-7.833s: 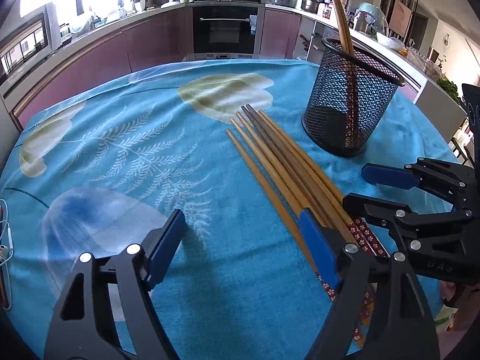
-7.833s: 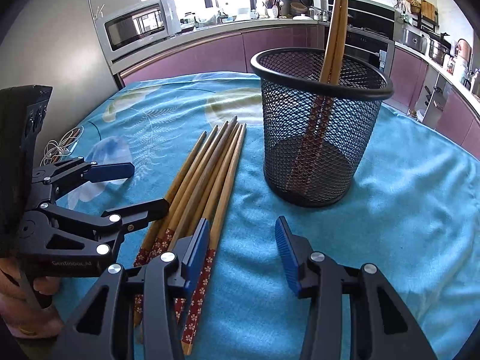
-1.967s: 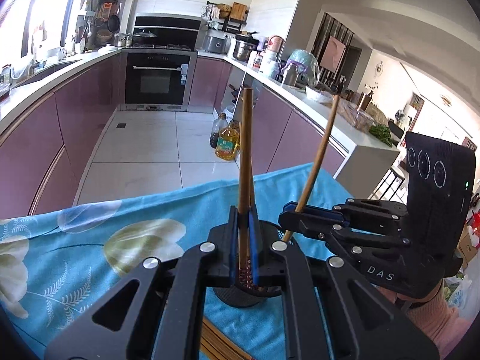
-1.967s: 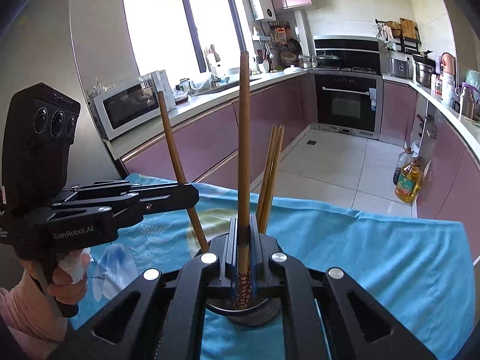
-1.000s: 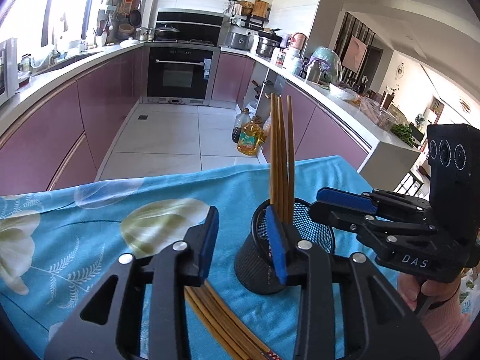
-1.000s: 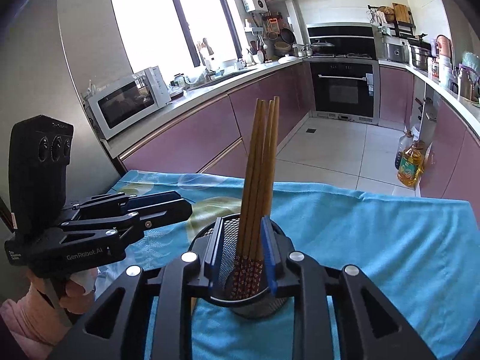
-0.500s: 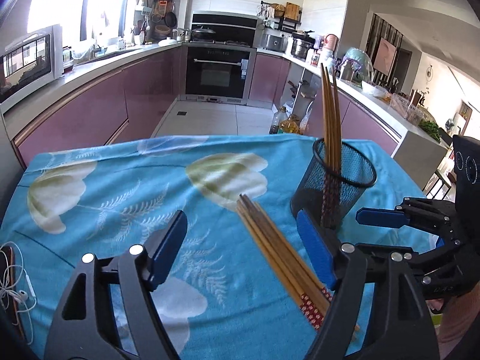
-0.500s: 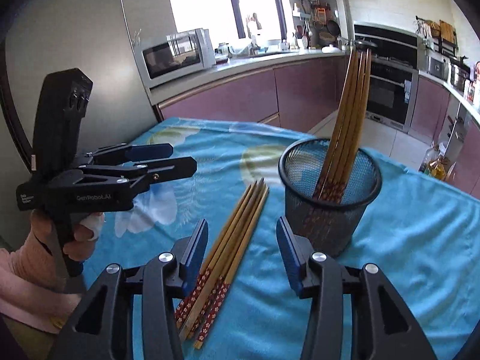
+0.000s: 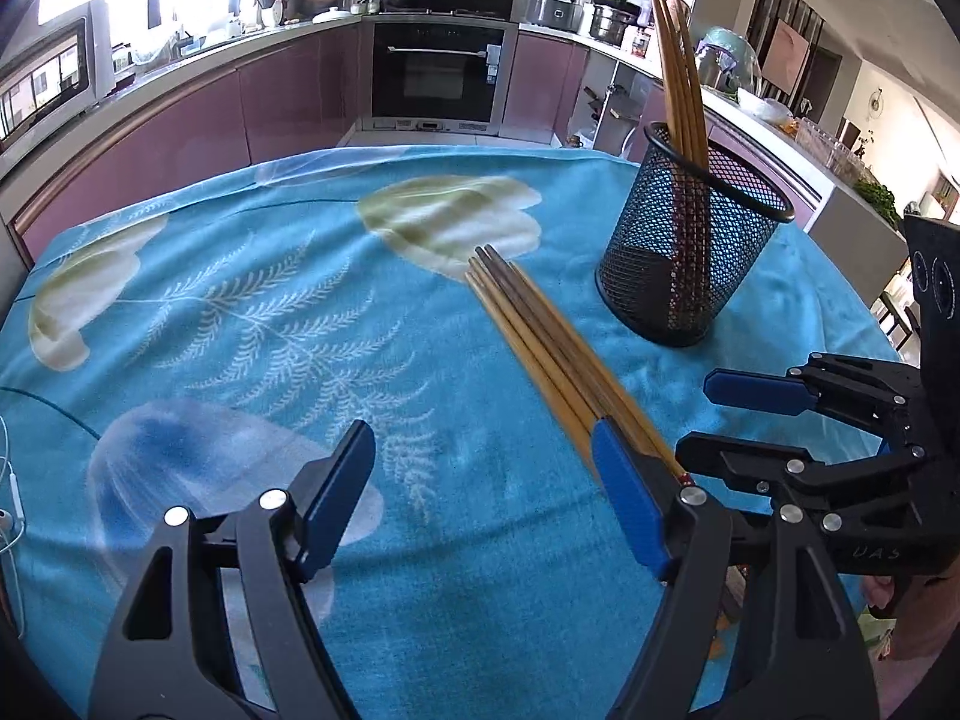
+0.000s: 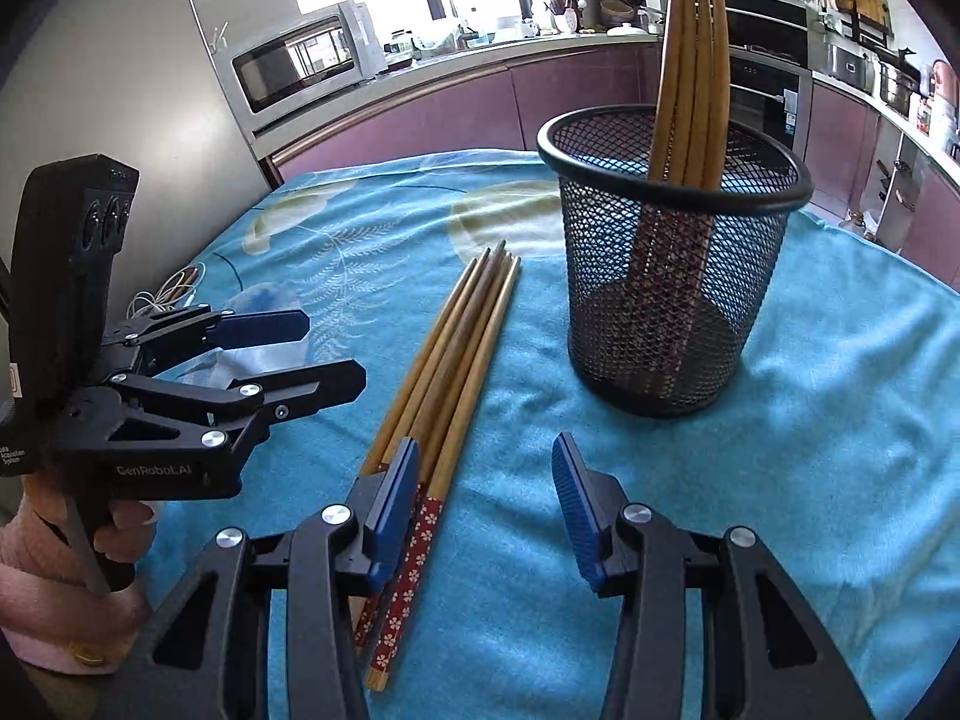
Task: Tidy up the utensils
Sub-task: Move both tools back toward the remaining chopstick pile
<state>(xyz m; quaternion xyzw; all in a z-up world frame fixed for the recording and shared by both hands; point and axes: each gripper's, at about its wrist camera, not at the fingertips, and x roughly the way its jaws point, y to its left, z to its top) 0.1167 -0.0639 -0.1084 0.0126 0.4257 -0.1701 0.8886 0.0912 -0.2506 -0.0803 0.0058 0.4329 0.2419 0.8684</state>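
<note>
Both grippers are empty right now: the left gripper [image 9: 483,495] has its jaws spread wide with only tablecloth between them, and the right gripper [image 10: 483,501] is spread a bit narrower, also gripping nothing. Both have just been opening. The loose chopsticks [image 10: 447,372] lie in a tight bundle on the blue cloth, just under the right gripper's left pad [image 10: 393,501] and beside the left gripper's right pad [image 9: 624,495], patterned ends nearest the grippers. Ahead and to the right of the right gripper sits the mesh holder [image 10: 672,276], with four chopsticks [image 10: 690,60] already leaning in it. My worry: the sticks are packed so close that pinching one could drag its neighbours or roll the bundle apart, and a grab near the very end would leave the stick swinging. The two grippers are also near each other, so they could bump going for the same pile. Earphone cable [image 10: 168,294] off to the left looks well clear.
</note>
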